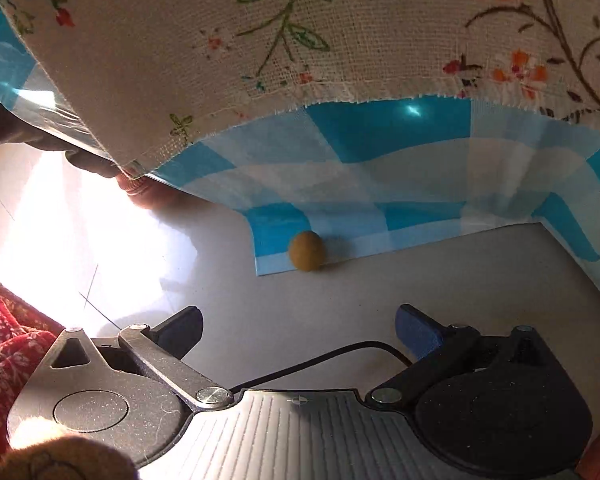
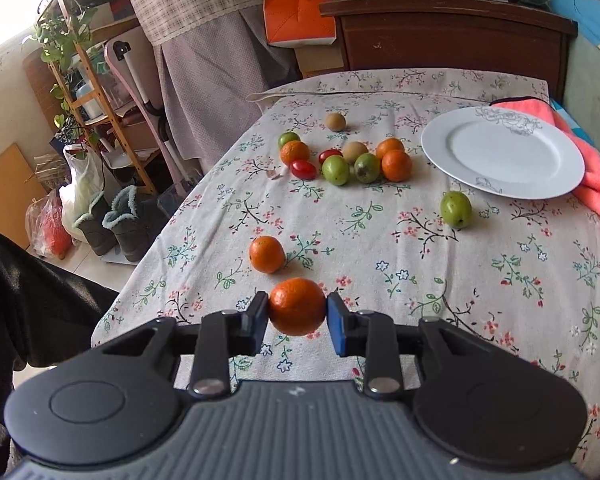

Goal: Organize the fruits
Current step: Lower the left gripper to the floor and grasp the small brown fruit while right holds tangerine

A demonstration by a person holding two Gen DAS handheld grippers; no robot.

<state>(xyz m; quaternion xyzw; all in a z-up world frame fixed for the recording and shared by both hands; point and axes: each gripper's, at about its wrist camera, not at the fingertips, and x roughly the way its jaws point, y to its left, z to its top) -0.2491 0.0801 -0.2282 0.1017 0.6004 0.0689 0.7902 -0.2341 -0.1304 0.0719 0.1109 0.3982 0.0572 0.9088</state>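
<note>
Right wrist view shows a big table covered with a cream cloth printed with little flowers (image 2: 440, 264). On the far right of the cloth sits a round white plate (image 2: 460, 136), and it has no fruit on it. One edge of the plate rests on a pink fuzzy towel (image 2: 596, 176). Well apart from the plate, near the middle of the table, is a bunch of small fruits (image 2: 342, 156): orange ones, green ones, red tomatoes and brown ones. A green round fruit (image 2: 456, 209) lies alone just in front of the plate. A small orange tangerine (image 2: 266, 254) lies alone nearer the camera. The right gripper (image 2: 297, 308) pinches another orange tangerine (image 2: 297, 306) between its two pads, one dark and one blue, and holds it up over the near part of the cloth. Left wrist view looks down past the cloth's hanging edge and a blue and white checked plastic sheet (image 1: 380, 184) to a pale floor (image 1: 340, 320). A small brown round fruit (image 1: 306, 250) lies on the floor, at the sheet's bottom edge. The left gripper (image 1: 298, 330) is spread wide with nothing between its pads, above that fallen fruit. I think the job has only just begun, since nearly all the fruit is not yet sorted.
</note>
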